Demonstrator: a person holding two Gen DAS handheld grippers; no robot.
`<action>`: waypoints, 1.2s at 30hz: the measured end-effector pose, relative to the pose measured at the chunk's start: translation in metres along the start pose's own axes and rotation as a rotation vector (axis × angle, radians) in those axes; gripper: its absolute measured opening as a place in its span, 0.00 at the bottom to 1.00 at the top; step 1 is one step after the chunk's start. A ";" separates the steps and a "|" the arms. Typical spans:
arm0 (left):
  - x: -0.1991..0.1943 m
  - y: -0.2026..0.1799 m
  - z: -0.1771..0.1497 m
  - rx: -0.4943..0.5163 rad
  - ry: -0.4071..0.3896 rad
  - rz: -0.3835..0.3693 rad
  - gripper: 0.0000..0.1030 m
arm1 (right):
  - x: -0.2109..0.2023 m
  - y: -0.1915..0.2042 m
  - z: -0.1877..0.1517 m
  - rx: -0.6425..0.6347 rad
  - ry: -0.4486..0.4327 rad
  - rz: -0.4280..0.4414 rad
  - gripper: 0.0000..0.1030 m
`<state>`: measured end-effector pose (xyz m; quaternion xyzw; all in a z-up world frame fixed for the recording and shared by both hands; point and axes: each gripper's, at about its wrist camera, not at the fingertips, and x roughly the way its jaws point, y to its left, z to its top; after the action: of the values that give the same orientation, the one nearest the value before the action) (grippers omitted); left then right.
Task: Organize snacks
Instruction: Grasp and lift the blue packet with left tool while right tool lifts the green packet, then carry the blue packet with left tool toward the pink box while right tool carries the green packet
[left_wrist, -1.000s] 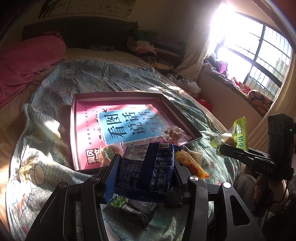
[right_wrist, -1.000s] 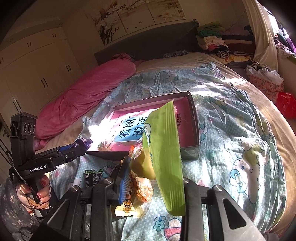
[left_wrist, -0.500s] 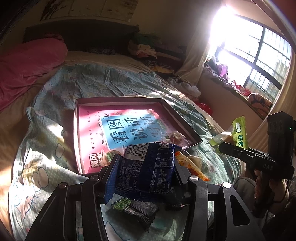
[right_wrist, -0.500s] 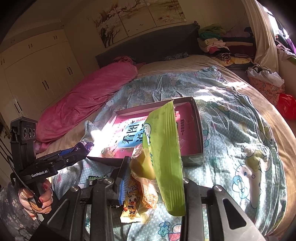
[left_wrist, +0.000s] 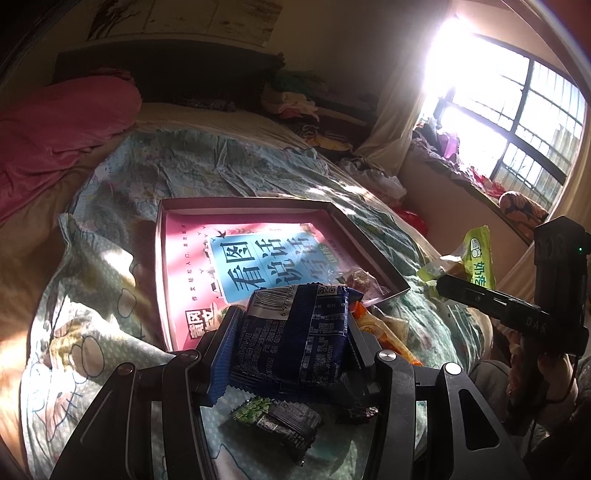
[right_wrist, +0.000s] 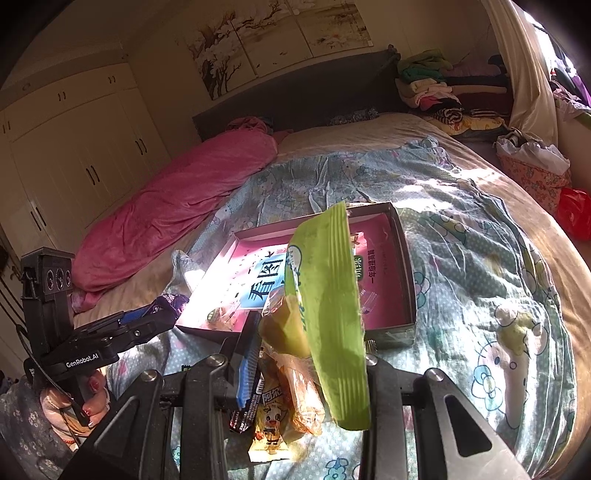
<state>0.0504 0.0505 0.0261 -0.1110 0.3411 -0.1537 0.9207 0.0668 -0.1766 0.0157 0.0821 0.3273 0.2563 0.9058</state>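
My left gripper (left_wrist: 291, 332) is shut on a dark blue snack packet (left_wrist: 295, 332), held above the bed just short of the near edge of the shallow pink box (left_wrist: 170, 280). My right gripper (right_wrist: 306, 343) is shut on a green snack packet (right_wrist: 328, 314), held upright near the box's (right_wrist: 410, 291) near edge. The right gripper shows in the left wrist view (left_wrist: 439, 284) with the green packet (left_wrist: 476, 258). The left gripper shows in the right wrist view (right_wrist: 170, 306). A few wrapped snacks (left_wrist: 362, 277) lie in the box's near end.
A black-and-green packet (left_wrist: 277, 417) and orange packets (left_wrist: 384, 332) lie on the patterned quilt (right_wrist: 480, 258) below the grippers. A yellow cartoon packet (right_wrist: 269, 424) lies under the right gripper. A pink duvet (right_wrist: 177, 210) lies at the left. Clothes pile by the window.
Both grippers have risen and pulled back slightly from the box, each still holding its packet. The box sits lower and farther in both views.
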 end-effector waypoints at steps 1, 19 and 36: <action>0.000 0.000 0.000 -0.002 -0.001 0.001 0.51 | 0.000 0.000 0.000 -0.002 -0.002 0.001 0.33; 0.005 0.004 0.003 -0.006 -0.001 0.017 0.51 | 0.012 0.004 0.010 -0.007 -0.015 0.016 0.33; 0.029 0.008 0.002 -0.007 0.019 0.049 0.51 | 0.031 -0.009 0.010 0.021 0.000 0.016 0.33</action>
<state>0.0740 0.0482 0.0079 -0.1044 0.3532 -0.1308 0.9205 0.0973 -0.1683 0.0040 0.0942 0.3292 0.2601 0.9029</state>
